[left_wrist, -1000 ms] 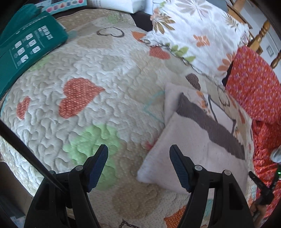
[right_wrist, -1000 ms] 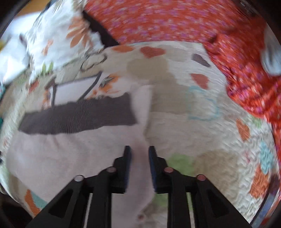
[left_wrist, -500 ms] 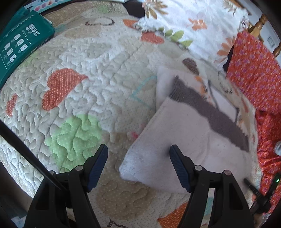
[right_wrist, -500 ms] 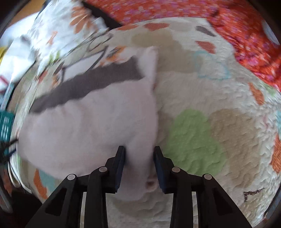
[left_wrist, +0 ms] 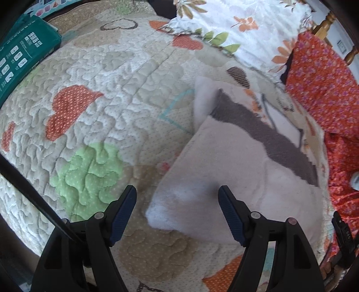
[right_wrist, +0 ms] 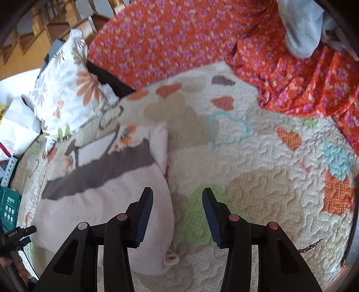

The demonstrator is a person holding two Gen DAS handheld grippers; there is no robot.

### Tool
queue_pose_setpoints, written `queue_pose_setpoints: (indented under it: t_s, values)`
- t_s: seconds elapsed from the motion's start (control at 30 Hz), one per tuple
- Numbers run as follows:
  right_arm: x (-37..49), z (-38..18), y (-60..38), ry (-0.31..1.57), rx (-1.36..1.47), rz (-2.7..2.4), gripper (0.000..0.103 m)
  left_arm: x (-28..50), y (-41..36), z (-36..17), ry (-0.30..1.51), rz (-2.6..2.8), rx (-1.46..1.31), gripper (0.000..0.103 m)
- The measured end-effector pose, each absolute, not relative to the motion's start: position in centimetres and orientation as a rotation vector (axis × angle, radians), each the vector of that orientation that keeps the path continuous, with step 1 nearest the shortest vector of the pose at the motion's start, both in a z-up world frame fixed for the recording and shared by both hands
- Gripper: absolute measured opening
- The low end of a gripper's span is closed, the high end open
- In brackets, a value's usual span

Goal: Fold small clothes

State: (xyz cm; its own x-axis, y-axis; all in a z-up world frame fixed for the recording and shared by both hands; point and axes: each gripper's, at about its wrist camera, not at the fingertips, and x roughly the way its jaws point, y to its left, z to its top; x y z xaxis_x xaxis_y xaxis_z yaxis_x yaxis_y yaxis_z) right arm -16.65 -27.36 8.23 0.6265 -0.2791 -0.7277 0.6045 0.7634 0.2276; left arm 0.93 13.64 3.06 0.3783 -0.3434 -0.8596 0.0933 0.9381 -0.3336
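A small pale pink garment (left_wrist: 235, 179) with a dark grey band lies folded over on the heart-patterned quilt (left_wrist: 94, 94). In the left wrist view my left gripper (left_wrist: 177, 212) is open, its blue pads straddling the garment's near left corner without pressing it. In the right wrist view the same garment (right_wrist: 105, 202) lies to the left. My right gripper (right_wrist: 177, 215) is open and its jaws are opening. The garment's right edge lies below the gap between them and the pads do not press it.
A white floral pillow (left_wrist: 235, 29) and an orange floral cloth (left_wrist: 325, 85) lie at the far side. A teal package (left_wrist: 20, 58) sits at the left edge. A light grey garment (right_wrist: 300, 29) rests on the orange cloth (right_wrist: 179, 38). A wooden bedpost (left_wrist: 325, 21) stands behind.
My right gripper has let go of the garment's edge, widened its jaws and shifted to the right. My left gripper came closer over the garment's near corner, then held still.
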Motion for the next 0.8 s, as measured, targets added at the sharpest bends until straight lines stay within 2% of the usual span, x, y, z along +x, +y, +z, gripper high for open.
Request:
queue_pose_setpoints:
  t_s: [0.2,0.43,0.67,0.8]
  values:
    - [-16.1,9.3,-23.9,0.697,0.357,-0.488,0.055,0.6,15.0,4.1,1.102,-0.299,-0.302,0.074]
    - [-13.2,7.1,-16.8,0.787,0.167,-0.300,0.056,2.0,17.2,4.0,1.147,-0.303,-0.377,0.074]
    - [-11.5,5.0,-7.5,0.838,-0.070,-0.089,0.056,6.2,18.3,4.2,1.182,-0.335,-0.443,0.074]
    - [-10.2,4.4,-2.0,0.820,-0.219,0.006,0.056,9.3,16.3,2.9,1.255,-0.439,-0.464,0.075]
